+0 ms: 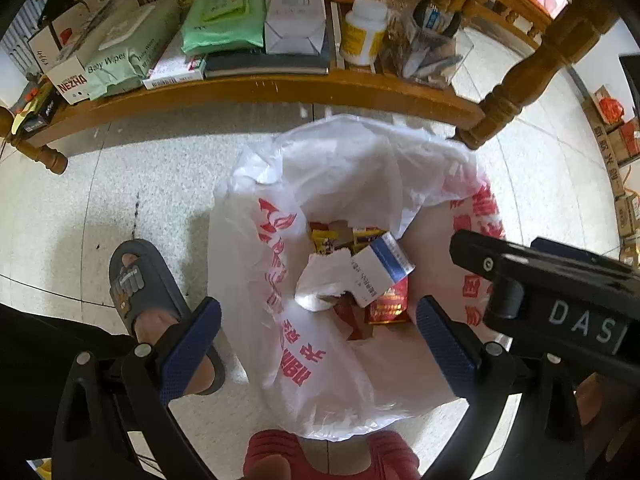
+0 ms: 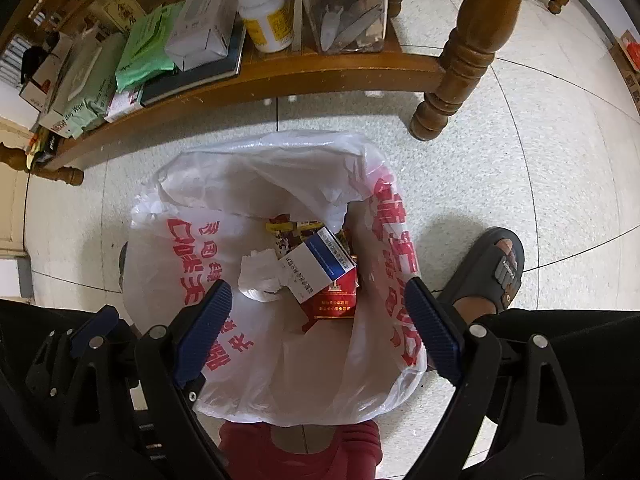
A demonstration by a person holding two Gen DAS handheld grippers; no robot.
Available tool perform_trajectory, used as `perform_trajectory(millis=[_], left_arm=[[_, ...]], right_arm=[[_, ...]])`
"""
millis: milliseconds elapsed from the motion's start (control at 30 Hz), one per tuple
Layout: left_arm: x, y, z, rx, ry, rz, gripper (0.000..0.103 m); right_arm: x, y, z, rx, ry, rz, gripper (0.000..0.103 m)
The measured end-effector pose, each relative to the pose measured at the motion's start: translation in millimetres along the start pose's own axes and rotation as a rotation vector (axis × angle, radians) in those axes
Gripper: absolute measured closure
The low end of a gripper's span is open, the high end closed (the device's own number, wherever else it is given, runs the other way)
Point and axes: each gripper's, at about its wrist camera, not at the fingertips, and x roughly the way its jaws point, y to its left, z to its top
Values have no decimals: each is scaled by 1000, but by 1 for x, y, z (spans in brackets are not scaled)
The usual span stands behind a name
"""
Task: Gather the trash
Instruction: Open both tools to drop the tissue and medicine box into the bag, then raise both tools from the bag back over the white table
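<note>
I see the white red-printed trash bag open on the floor — a blue-white box, crumpled tissue, red packet inside.

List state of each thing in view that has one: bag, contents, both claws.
White plastic bag with red print: on floor, mouth open.
White and blue carton: inside bag, tilted, on top of pile.
Red cigarette pack: inside bag, under the carton.
Crumpled white tissue: inside bag, beside the carton.
Left claw: open, empty, above bag.
Right claw: open, empty, above bag.

White bag with red lettering holds a white-and-blue box and red pack.
</note>
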Motion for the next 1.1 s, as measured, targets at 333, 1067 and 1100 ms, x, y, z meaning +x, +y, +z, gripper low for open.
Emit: perform_trajectory(millis=[333, 1067, 1100], left_arm=[[-46, -2, 15, -61, -104, -150, 8], [-140, -22, 34, 45, -300, -180, 8], [-150, -20, 38, 39, -322, -161, 8]], right_arm=[[-56, -14, -3, 35, -96, 20, 17], [-232, -18, -4, 12, -407, 102, 16], [-241, -20, -2, 11, -423, 104, 16]])
